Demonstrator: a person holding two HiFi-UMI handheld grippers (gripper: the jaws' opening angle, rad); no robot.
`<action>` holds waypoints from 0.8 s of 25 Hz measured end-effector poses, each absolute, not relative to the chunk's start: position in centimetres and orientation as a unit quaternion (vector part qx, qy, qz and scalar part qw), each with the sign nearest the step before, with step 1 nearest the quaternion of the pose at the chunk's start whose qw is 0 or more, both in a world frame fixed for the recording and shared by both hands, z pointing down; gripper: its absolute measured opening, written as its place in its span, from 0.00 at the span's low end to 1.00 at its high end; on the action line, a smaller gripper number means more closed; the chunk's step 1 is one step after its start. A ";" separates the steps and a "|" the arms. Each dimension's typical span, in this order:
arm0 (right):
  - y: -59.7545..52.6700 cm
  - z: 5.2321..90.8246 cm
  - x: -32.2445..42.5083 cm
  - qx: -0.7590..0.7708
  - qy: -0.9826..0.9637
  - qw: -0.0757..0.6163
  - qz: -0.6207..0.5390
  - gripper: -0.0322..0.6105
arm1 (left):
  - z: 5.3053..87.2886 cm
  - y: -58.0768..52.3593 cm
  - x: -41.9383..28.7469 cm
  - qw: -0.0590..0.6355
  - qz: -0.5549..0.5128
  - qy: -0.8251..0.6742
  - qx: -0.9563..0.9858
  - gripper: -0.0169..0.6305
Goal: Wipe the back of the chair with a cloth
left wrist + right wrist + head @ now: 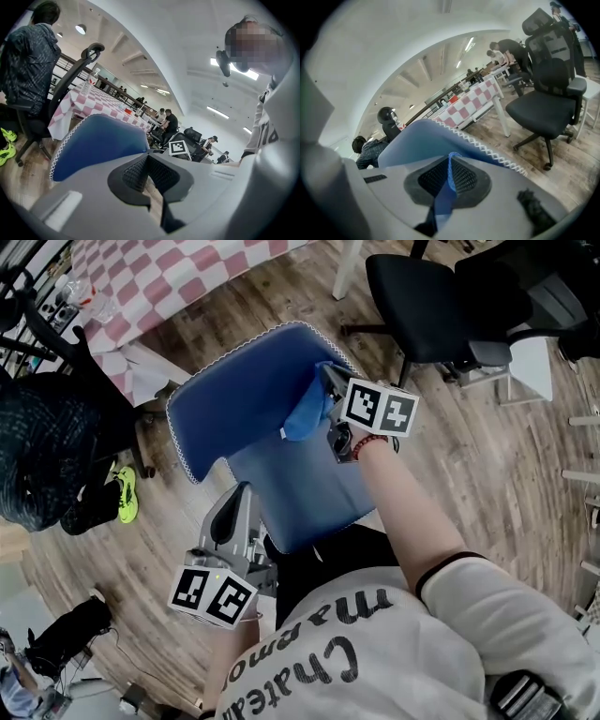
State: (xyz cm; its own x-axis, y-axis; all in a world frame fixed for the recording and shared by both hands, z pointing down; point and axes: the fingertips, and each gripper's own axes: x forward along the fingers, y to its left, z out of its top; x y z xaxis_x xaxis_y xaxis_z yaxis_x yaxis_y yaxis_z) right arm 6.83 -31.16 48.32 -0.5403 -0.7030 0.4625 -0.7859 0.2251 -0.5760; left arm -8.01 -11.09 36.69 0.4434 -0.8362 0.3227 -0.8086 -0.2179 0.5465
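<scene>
Right gripper (pixel 449 164): clenched on blue cloth (pixel 305 416) | cloth: bunched against the blue chair (pixel 239 395) back, by its white-stitched edge at head view's right | left gripper (pixel 236 507): jaws together, nothing between them, low beside the chair's left side | floor (pixel 487 465): wood

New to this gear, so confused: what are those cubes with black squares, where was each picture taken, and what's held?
No robot: a person holds a two-jaw gripper in each hand; the marker cubes belong to them. One picture looks down from the person's head; the others come from cameras on each gripper. The right gripper is shut on a blue cloth against the blue chair back. The left gripper is shut, holding nothing.
</scene>
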 end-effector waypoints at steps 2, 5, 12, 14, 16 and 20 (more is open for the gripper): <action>-30.3 48.5 4.6 0.457 -0.792 0.064 0.400 0.09 | 36.9 -10.8 -8.7 0.339 -0.020 -0.534 0.774 0.03; -28.9 49.1 1.3 0.429 -0.806 0.084 0.399 0.09 | 37.2 -10.2 -9.5 0.334 -0.012 -0.535 0.776 0.03; -26.1 49.9 -6.7 0.366 -0.834 0.121 0.395 0.09 | 38.0 -8.5 -12.7 0.341 -0.007 -0.551 0.762 0.03; -25.4 50.5 -8.5 0.356 -0.836 0.132 0.396 0.09 | 38.1 -8.1 -13.8 0.338 -0.004 -0.551 0.763 0.03; -24.7 50.9 -10.2 0.348 -0.837 0.140 0.398 0.09 | 38.4 -7.6 -15.1 0.343 -0.005 -0.551 0.761 0.03; -23.3 51.5 -13.6 0.332 -0.842 0.148 0.398 0.09 | 39.5 -6.8 -17.6 0.354 -0.005 -0.554 0.754 0.03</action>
State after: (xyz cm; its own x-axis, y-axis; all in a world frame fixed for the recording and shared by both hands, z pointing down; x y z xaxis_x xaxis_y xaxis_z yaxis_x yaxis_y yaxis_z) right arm -13.61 -23.34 51.54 -0.7356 -0.4419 0.5135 -0.6773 0.4628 -0.5719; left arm -17.63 -6.76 39.45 0.3870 -0.8380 0.3847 -0.8308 -0.1358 0.5398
